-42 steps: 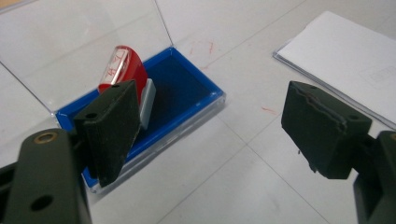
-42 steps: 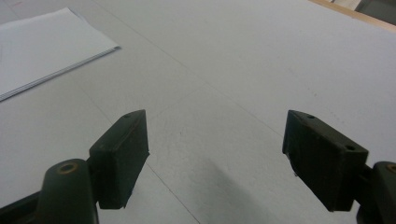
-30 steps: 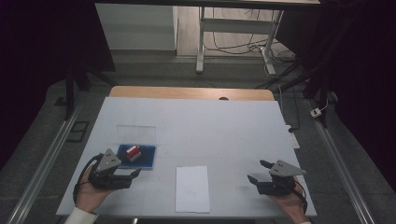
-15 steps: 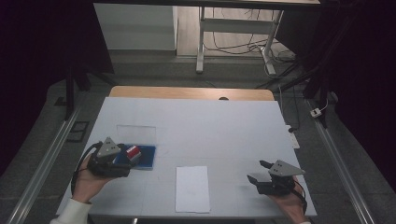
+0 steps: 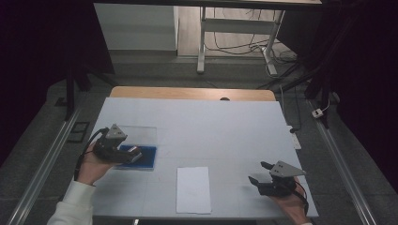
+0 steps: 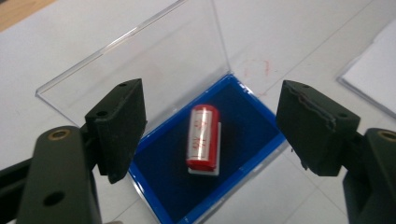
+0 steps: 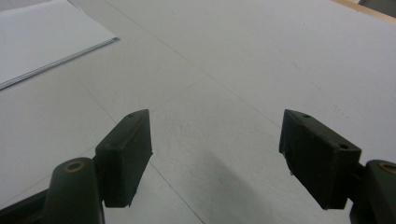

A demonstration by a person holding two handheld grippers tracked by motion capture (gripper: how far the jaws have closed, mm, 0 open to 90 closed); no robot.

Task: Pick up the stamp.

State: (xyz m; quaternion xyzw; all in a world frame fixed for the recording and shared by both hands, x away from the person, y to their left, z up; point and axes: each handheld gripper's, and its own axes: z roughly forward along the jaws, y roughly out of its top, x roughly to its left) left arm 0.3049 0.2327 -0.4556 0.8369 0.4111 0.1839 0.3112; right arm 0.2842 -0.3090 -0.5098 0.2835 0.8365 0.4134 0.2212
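Note:
A small red cylinder lies on a white base in the blue-lined tray of an open case. The case's clear lid stands tilted back behind it. My left gripper hovers over the tray, open; its jaws have just been closing a little. The cylinder lies between and below them, and the pads do not touch it. In the high view the left gripper sits over the blue case at the table's left. My right gripper rests open near the front right, with nothing between its jaws.
A white sheet of paper lies at the front middle of the white table, and its corner shows in the right gripper view as the paper. A wooden strip runs along the table's far edge.
My left gripper has moved away from the person and over the blue case, now covering the red cylinder in the high view. The right gripper has stayed put.

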